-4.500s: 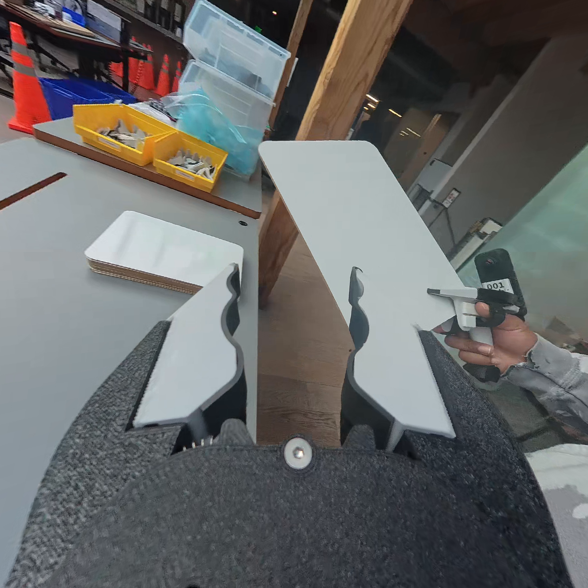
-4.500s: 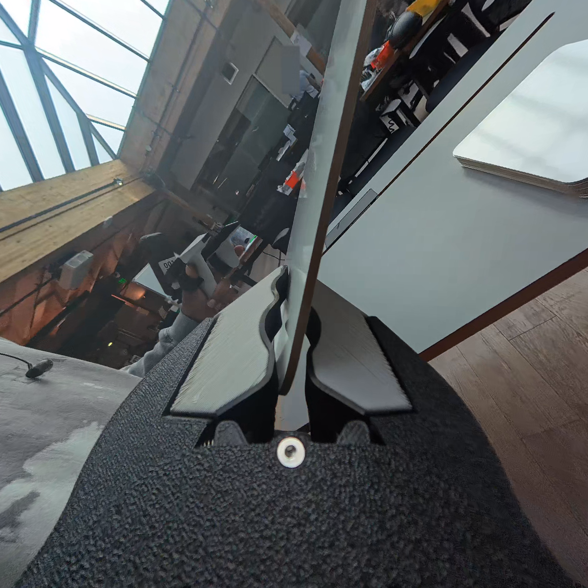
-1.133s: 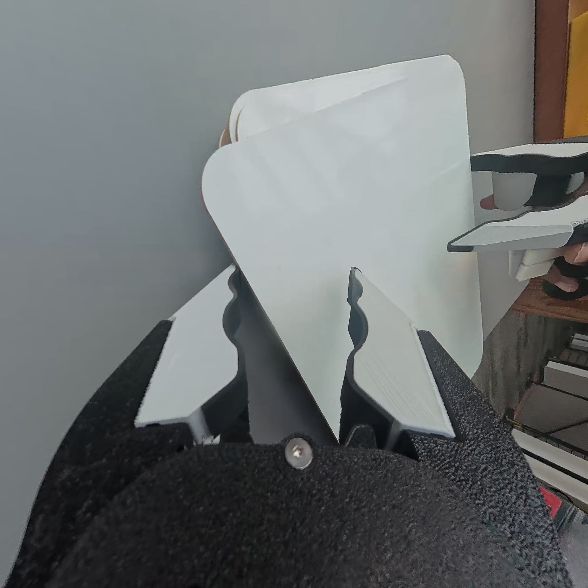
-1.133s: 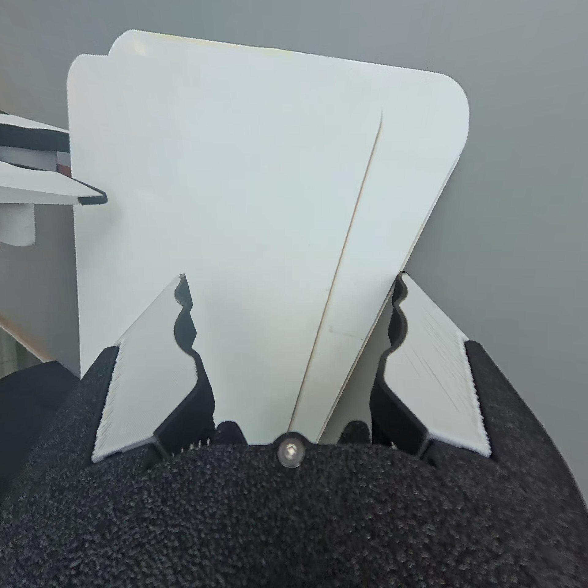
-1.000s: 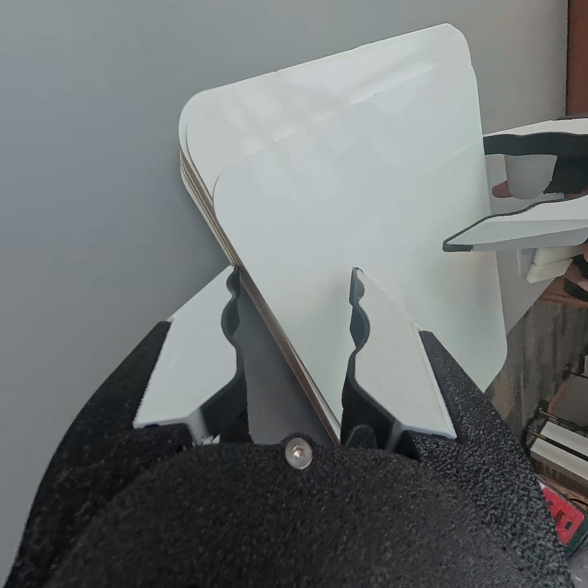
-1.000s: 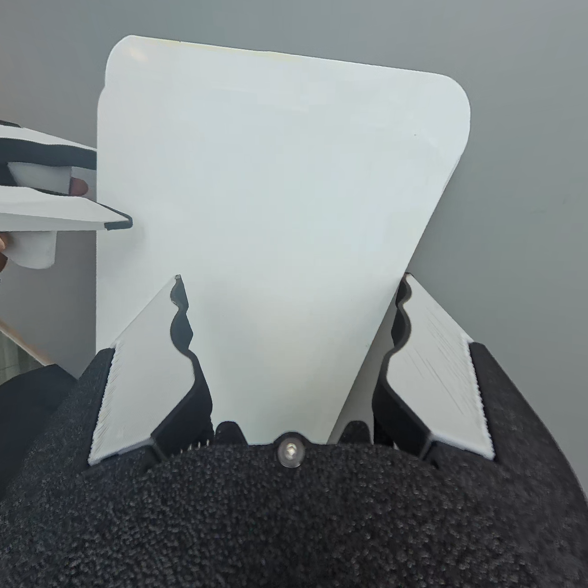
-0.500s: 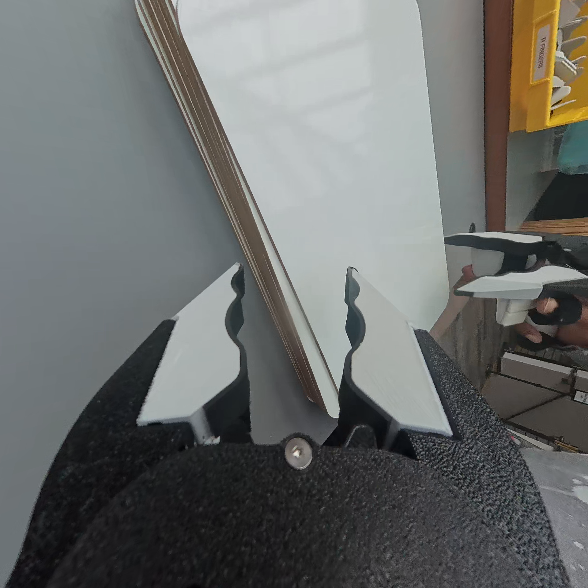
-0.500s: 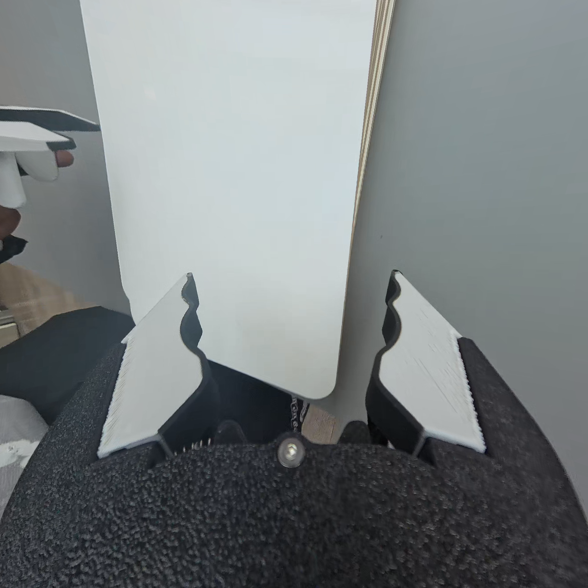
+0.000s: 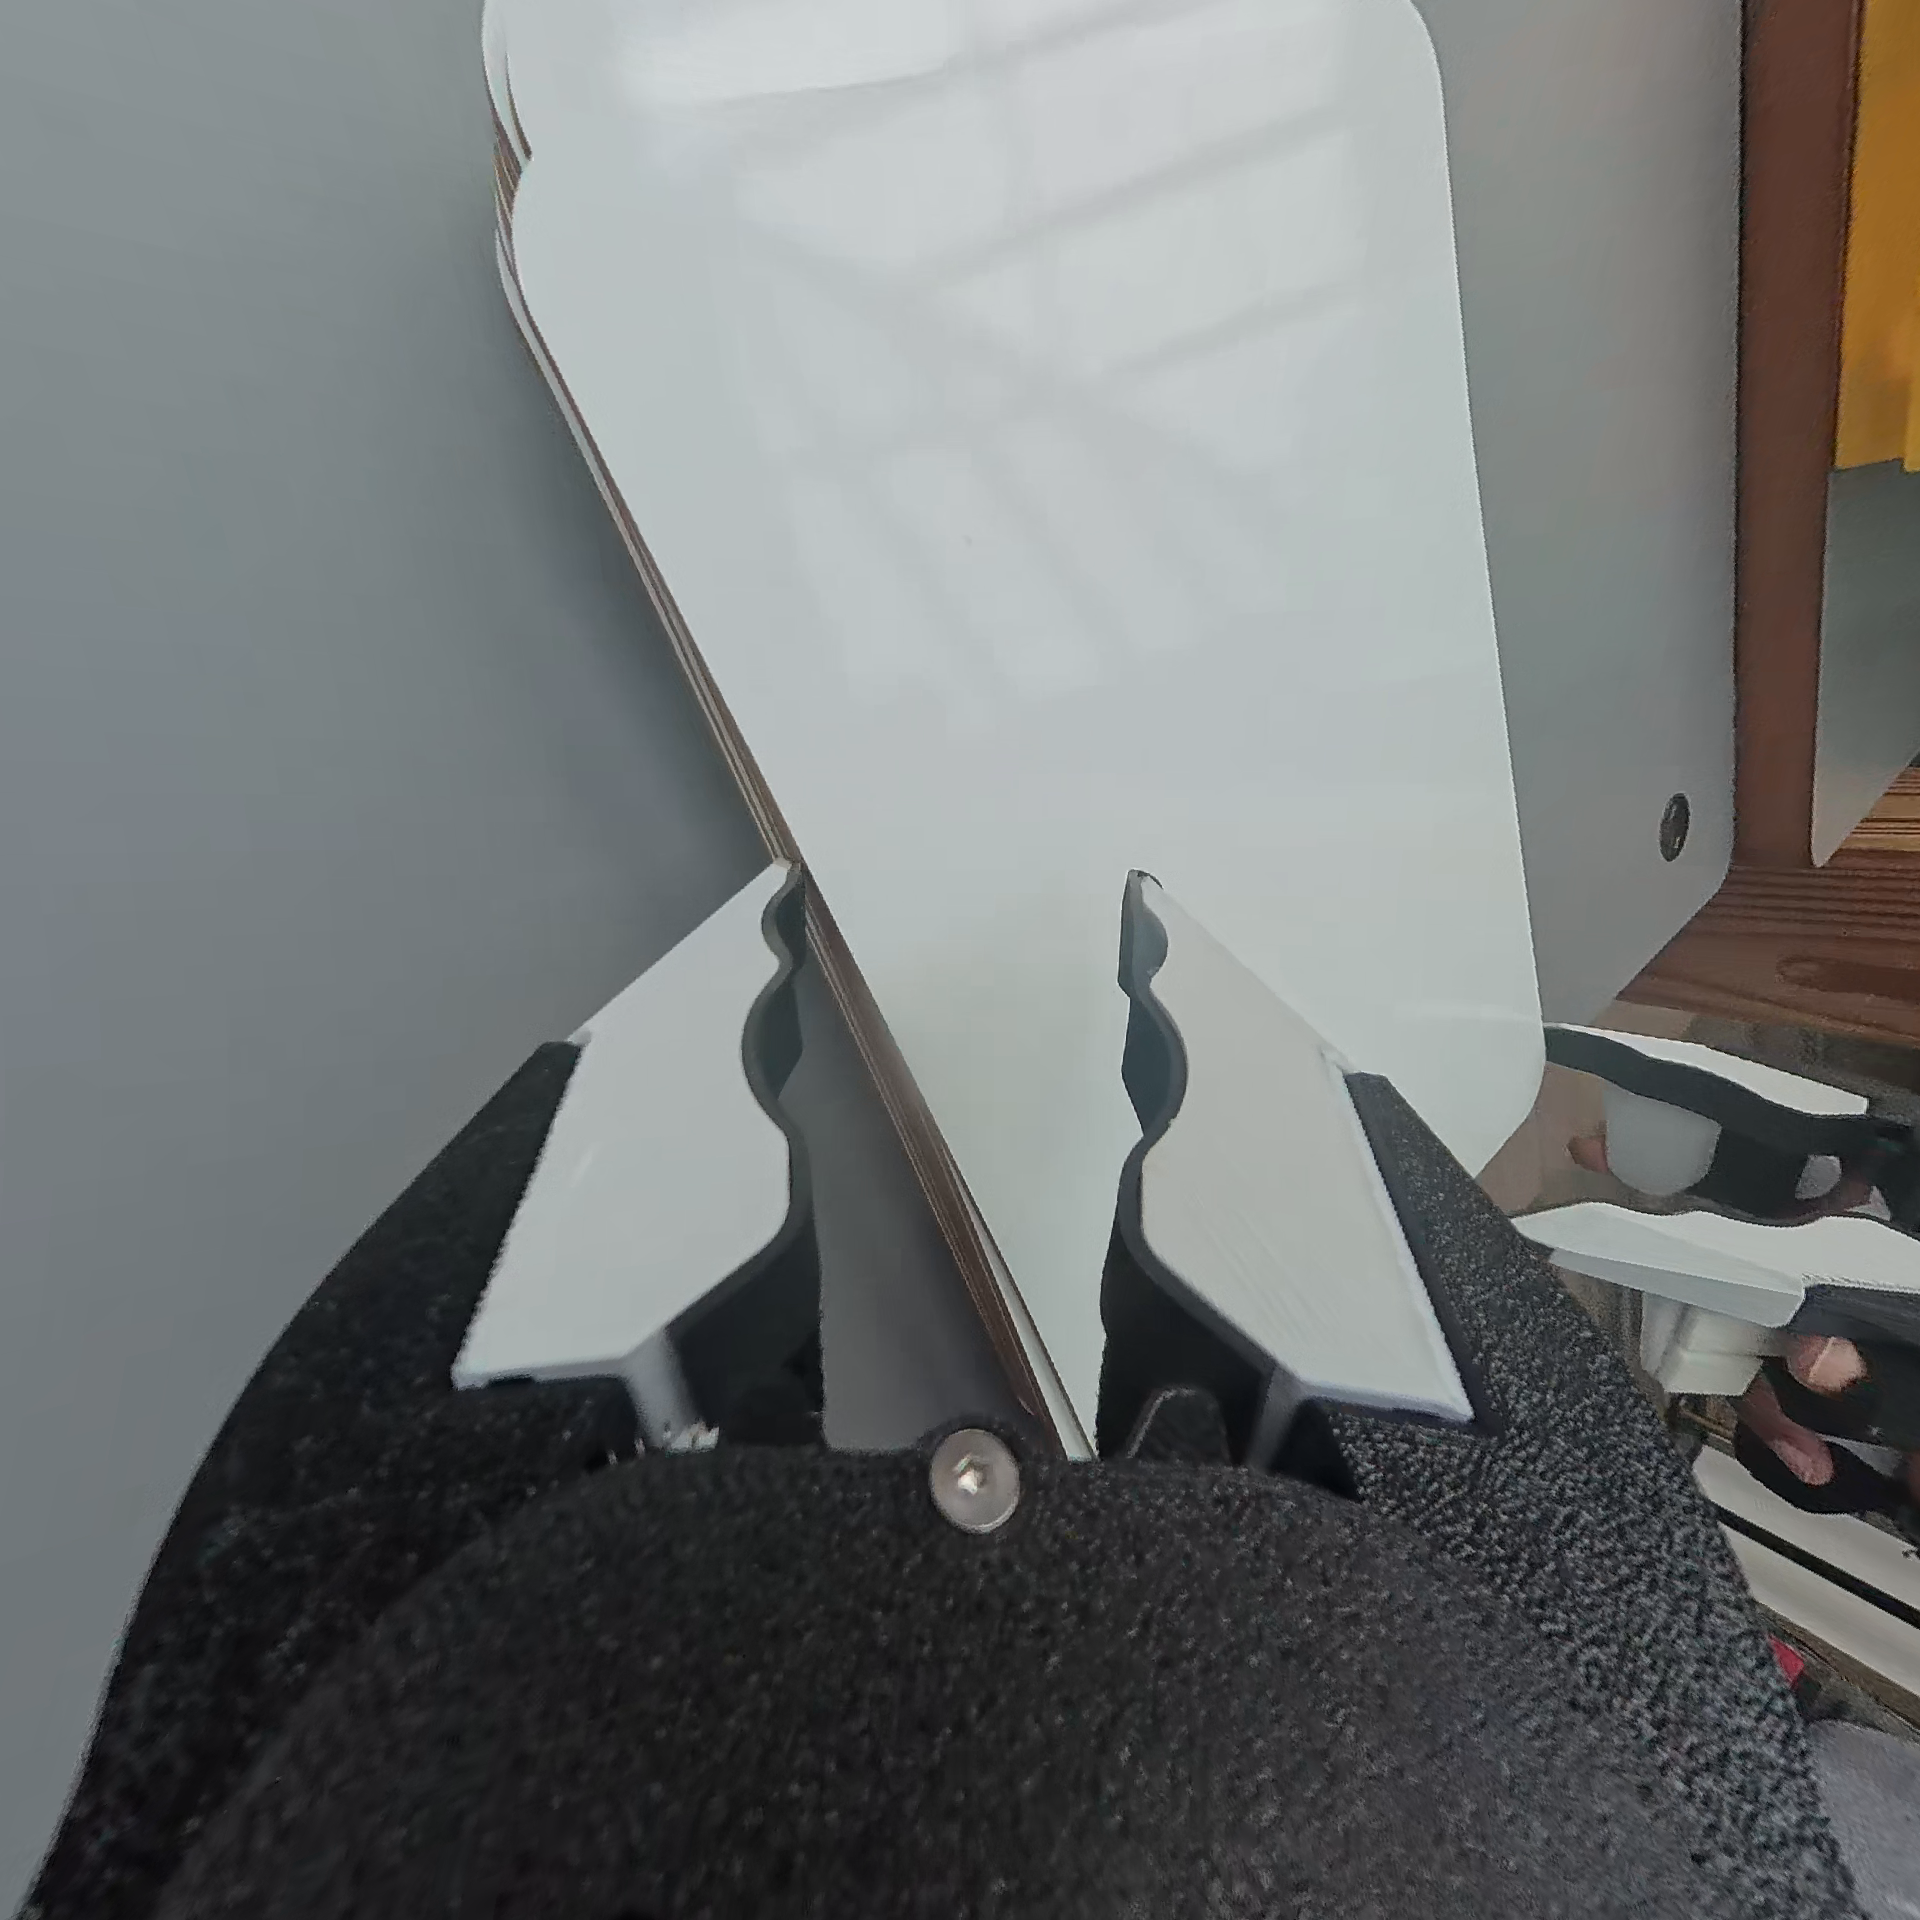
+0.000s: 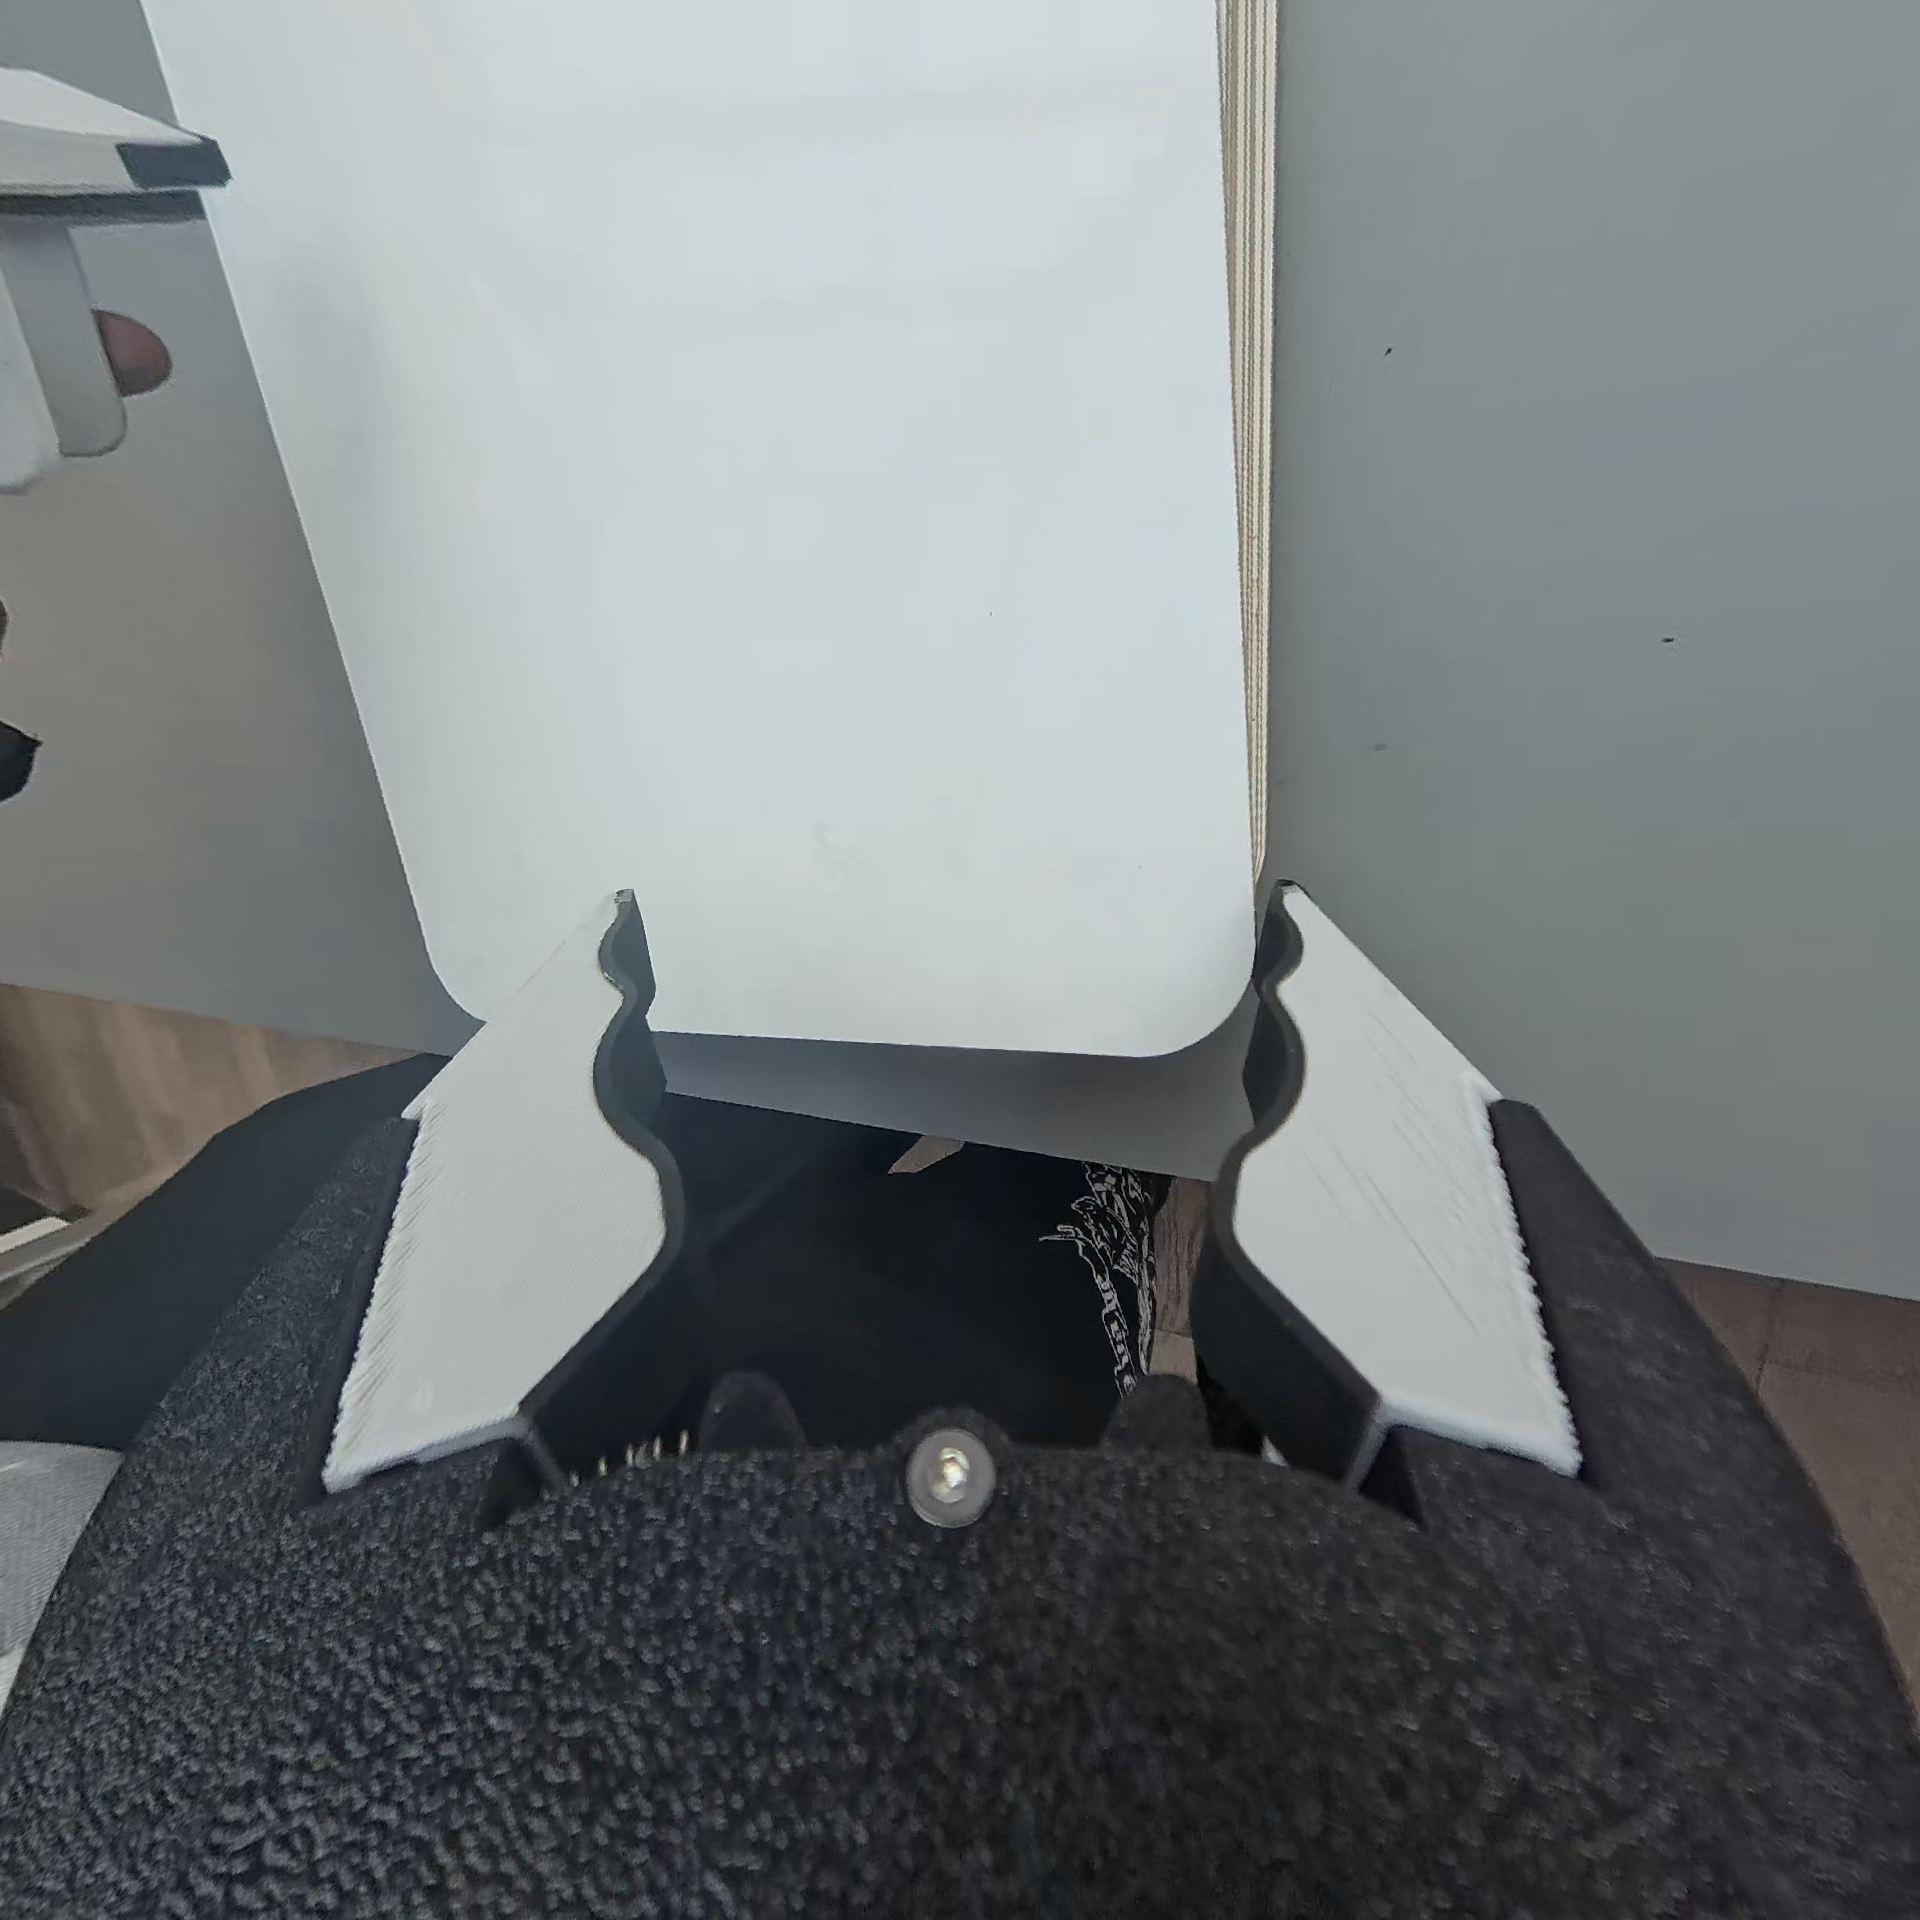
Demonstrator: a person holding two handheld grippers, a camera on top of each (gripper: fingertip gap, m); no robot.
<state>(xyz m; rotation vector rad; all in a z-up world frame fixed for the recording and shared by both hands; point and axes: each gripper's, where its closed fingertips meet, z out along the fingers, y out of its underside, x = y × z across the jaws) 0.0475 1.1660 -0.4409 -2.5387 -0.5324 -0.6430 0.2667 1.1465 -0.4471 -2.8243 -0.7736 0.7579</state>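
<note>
- 2 grippers flank a stack of white boards (image 9: 1039, 520) lying on a grey table (image 9: 260, 520).
- Left gripper (image 9: 961, 894) is spread wide, empty, its fingers straddling the stack's brown-edged side.
- Right gripper (image 10: 951, 904) is also released, holding nothing, aimed along the stack's near rounded end at the table edge.
</note>
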